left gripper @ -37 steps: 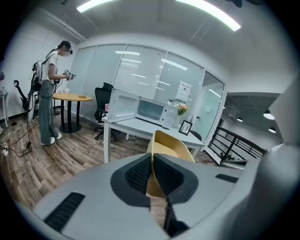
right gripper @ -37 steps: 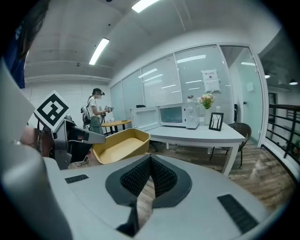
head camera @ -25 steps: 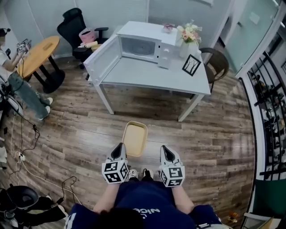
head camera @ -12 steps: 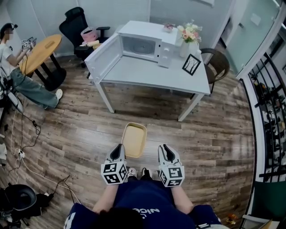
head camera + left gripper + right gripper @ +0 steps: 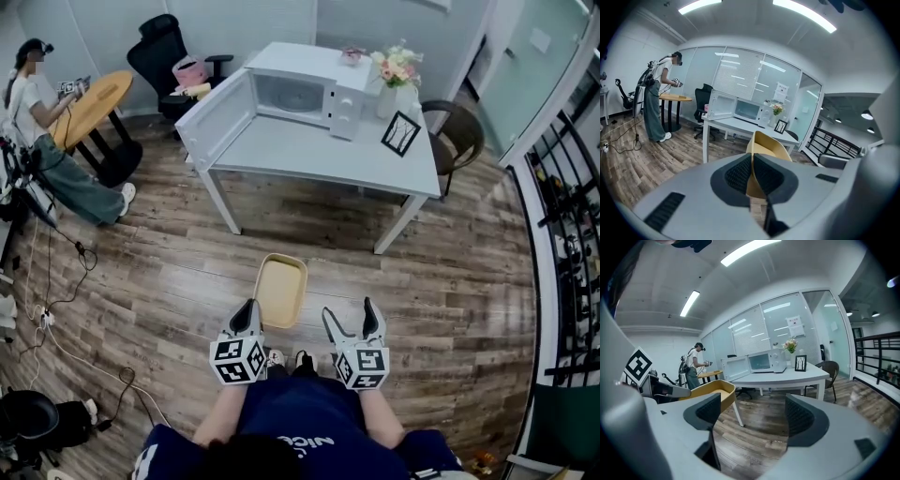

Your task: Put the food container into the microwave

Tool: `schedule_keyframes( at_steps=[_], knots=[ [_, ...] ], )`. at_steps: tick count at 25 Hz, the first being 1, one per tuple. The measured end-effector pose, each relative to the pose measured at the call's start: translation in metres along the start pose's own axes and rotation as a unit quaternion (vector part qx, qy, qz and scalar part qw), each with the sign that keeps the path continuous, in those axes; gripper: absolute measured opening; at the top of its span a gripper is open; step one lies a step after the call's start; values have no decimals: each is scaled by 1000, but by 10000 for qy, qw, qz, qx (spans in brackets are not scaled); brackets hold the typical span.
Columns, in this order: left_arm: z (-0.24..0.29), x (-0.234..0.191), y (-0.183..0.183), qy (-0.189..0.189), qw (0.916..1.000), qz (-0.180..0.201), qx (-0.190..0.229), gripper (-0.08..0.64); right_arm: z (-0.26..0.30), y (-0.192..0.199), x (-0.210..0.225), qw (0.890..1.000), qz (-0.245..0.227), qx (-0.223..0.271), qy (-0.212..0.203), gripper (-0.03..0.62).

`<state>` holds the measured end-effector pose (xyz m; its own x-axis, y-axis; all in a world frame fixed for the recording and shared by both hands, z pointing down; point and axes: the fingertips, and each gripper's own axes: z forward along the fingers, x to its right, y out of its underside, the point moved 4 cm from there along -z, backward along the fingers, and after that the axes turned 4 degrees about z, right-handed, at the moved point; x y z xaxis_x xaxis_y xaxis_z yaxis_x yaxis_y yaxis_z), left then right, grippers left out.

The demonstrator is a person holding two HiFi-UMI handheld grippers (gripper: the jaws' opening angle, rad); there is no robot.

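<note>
A shallow tan food container (image 5: 281,289) hangs over the wood floor in front of me, held by its near left rim. My left gripper (image 5: 251,317) is shut on that rim; in the left gripper view the container's wall (image 5: 771,150) is pinched between the dark pads (image 5: 738,176). Just right of the container, my right gripper (image 5: 349,319) stands open and empty, and its own view shows the container (image 5: 710,392) off to the left of its jaws. The white microwave (image 5: 300,94) stands on the white table (image 5: 319,155), its door (image 5: 216,122) swung wide open to the left.
A flower vase (image 5: 396,75) and a picture frame (image 5: 401,136) stand right of the microwave. A brown chair (image 5: 455,131) is at the table's right end. A black office chair (image 5: 164,56), a round wooden table (image 5: 89,103) and a seated person (image 5: 47,141) are at left. A railing (image 5: 562,234) runs along the right.
My right gripper's jaws have spread open. The left gripper and the container have stayed put. The person at the left has shifted position.
</note>
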<state>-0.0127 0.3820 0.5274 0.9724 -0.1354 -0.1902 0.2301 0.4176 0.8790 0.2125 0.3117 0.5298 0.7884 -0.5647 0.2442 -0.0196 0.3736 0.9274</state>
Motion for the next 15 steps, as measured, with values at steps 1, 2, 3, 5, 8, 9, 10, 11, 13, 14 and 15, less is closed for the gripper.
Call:
schedule_keyframes(
  at_steps=[1,2,3,5,8,9,10,11,13,14,15],
  knots=[
    [0,2,1,-14,10000,0,7,18,0,1,1,10000,2,-21,-36,420],
    [-1,3,2,-33,10000,-4,12,18,0,2,2,10000,-6,-42,-73,422],
    [-1,4,3,-57,10000,-14,14,18,1,3,2,9999,-25,-64,-111,425],
    [-1,5,6,-112,9999,-47,21,18,1,6,2,9997,-61,-117,-192,425],
    [-4,6,10,-183,9998,-85,32,18,-1,13,2,9994,-64,-211,-277,425],
    [-4,5,11,-207,9997,-89,30,18,-1,15,2,9992,-68,-240,-297,425],
    [-5,4,11,-230,9997,-91,29,20,-1,16,1,9991,-80,-265,-319,425],
    [-5,2,11,-250,9996,-92,30,18,0,17,0,9990,-99,-288,-340,425],
    [-2,-1,10,-272,9996,-99,31,18,4,19,-1,9987,-131,-333,-362,425],
    [1,-3,10,-273,9996,-107,26,18,6,20,-1,9986,-130,-353,-359,425],
    [5,-5,9,-268,9996,-119,18,18,10,21,-1,9986,-115,-369,-349,424]
  ],
)
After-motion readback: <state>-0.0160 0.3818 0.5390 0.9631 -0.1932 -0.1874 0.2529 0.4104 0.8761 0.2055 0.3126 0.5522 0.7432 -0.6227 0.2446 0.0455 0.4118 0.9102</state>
